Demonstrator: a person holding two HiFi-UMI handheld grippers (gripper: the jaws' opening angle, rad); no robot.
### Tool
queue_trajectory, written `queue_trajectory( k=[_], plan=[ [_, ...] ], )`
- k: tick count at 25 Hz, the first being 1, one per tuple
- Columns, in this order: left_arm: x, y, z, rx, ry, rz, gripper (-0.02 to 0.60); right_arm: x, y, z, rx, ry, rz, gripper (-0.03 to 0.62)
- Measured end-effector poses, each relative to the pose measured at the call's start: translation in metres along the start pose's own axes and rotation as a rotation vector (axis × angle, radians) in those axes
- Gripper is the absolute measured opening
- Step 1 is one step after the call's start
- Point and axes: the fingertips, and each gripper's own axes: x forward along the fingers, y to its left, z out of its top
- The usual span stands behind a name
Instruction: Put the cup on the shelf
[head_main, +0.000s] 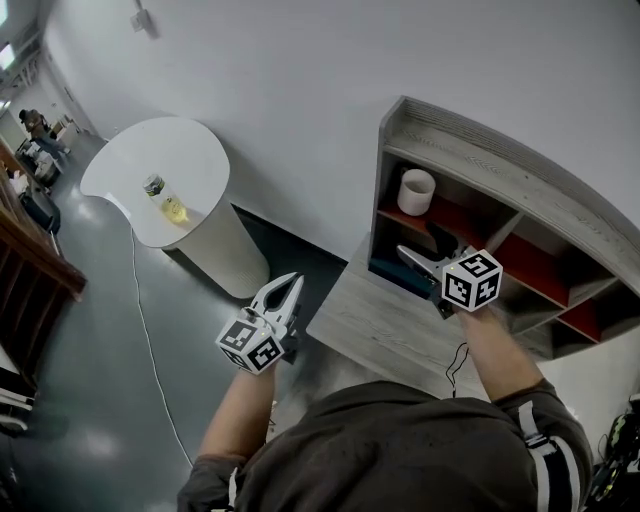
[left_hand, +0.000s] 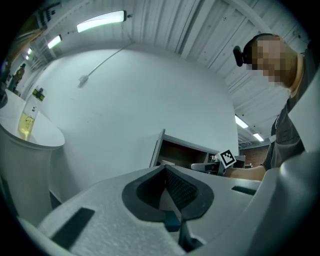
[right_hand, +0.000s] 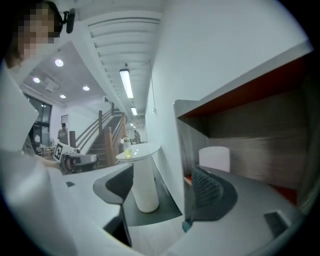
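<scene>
The left gripper (head_main: 283, 296) is seen clenched on nothing, the right gripper (head_main: 425, 252) spread and empty near the white cup (head_main: 416, 191), which is already stood upright in the wooden shelf's (head_main: 520, 175) upper left compartment.

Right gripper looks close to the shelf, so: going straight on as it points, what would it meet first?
Likely the shelf's left side panel, just ahead of its open jaws; the cup sits off to one side. Depth is unclear.
</scene>
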Motion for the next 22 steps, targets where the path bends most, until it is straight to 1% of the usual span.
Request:
queue_trajectory(
  k=[4, 7, 9, 13, 18, 22],
  plan=[
    [-0.017, -0.008, -0.003, 0.05, 0.019, 0.026, 0.005, -0.005, 0.038, -0.007, 0.012, -0.027, 0.108, 0.245],
    [-0.031, -0.013, -0.003, 0.075, 0.022, 0.045, 0.005, -0.007, 0.066, -0.017, 0.005, -0.027, 0.183, 0.169],
    [-0.039, -0.015, -0.003, 0.08, 0.021, 0.058, 0.005, -0.009, 0.078, -0.023, 0.003, -0.028, 0.212, 0.105],
    [-0.055, -0.015, -0.007, 0.069, 0.014, 0.089, 0.005, -0.012, 0.091, -0.033, -0.001, -0.032, 0.23, -0.008],
    [-0.066, -0.014, -0.02, 0.066, 0.028, 0.117, 0.005, -0.012, 0.099, -0.039, -0.014, -0.033, 0.259, -0.008],
    [-0.07, -0.012, -0.024, 0.078, 0.038, 0.137, 0.005, -0.011, 0.098, -0.04, -0.01, -0.031, 0.259, -0.008]
  ],
)
